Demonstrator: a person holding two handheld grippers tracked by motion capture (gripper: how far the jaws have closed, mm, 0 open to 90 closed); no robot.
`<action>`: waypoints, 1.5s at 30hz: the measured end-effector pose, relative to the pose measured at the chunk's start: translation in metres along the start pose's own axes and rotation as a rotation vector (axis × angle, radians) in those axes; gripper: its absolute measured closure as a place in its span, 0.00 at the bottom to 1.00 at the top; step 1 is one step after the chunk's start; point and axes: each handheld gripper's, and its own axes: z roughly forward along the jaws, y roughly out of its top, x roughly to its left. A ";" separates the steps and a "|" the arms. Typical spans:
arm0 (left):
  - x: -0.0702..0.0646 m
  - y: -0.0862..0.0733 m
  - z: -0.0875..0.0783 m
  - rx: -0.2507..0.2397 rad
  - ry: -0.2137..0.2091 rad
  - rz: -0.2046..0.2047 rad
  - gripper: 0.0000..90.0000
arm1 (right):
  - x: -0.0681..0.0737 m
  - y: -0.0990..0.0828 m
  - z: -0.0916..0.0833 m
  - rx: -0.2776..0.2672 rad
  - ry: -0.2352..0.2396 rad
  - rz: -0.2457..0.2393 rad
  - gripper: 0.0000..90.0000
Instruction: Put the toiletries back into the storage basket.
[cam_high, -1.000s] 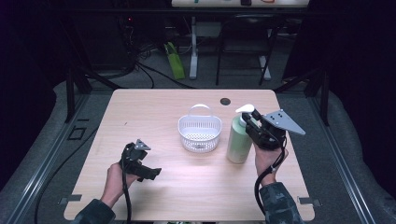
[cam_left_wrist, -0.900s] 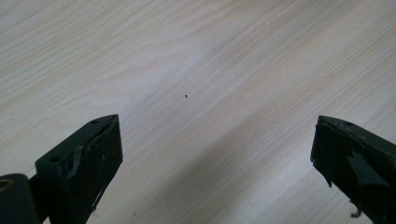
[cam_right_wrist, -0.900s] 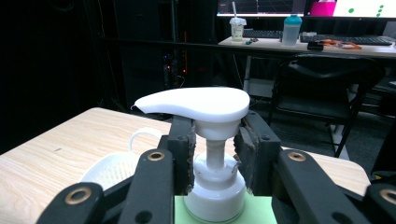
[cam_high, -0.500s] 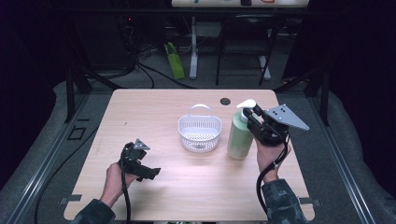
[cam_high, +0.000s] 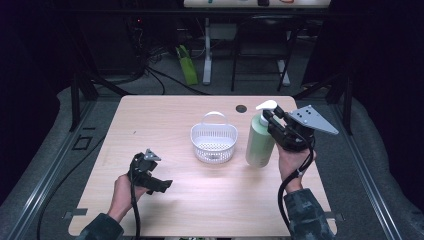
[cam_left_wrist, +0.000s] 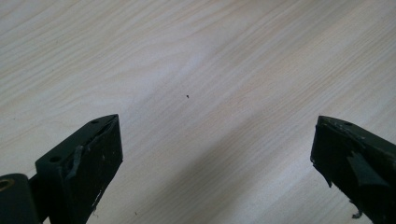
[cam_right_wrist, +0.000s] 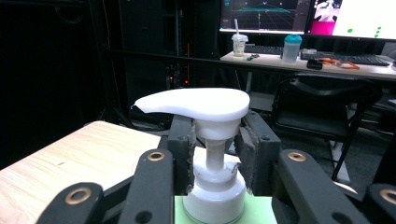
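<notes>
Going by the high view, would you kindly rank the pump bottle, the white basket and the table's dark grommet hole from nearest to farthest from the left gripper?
1. White basket, mid-table, right of the left gripper.
2. Pump bottle, further right, clamped in the right gripper.
3. Grommet hole, far edge.

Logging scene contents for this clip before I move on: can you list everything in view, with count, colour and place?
pump bottle: one, pale green with white pump, right of centre on the table, held at the neck
basket: one, white, perforated, with handle, table centre
table: one, light wood
grommet hole: one, dark, far edge of the table
desk with monitors and cups: one, in the background
right gripper: one, black, shut on the bottle's pump neck
left gripper: one, black, jaws wide apart, low over bare wood at front left
</notes>
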 end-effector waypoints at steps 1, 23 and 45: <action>0.000 0.000 0.000 0.001 -0.001 0.000 0.03 | 0.000 0.001 0.000 -0.002 0.000 -0.002 0.76; 0.001 0.000 0.000 0.003 -0.003 0.003 0.03 | 0.000 0.022 0.002 -0.019 0.017 -0.011 0.76; 0.000 0.003 0.002 0.000 -0.007 0.006 0.03 | 0.005 0.038 0.007 -0.028 0.034 -0.022 0.76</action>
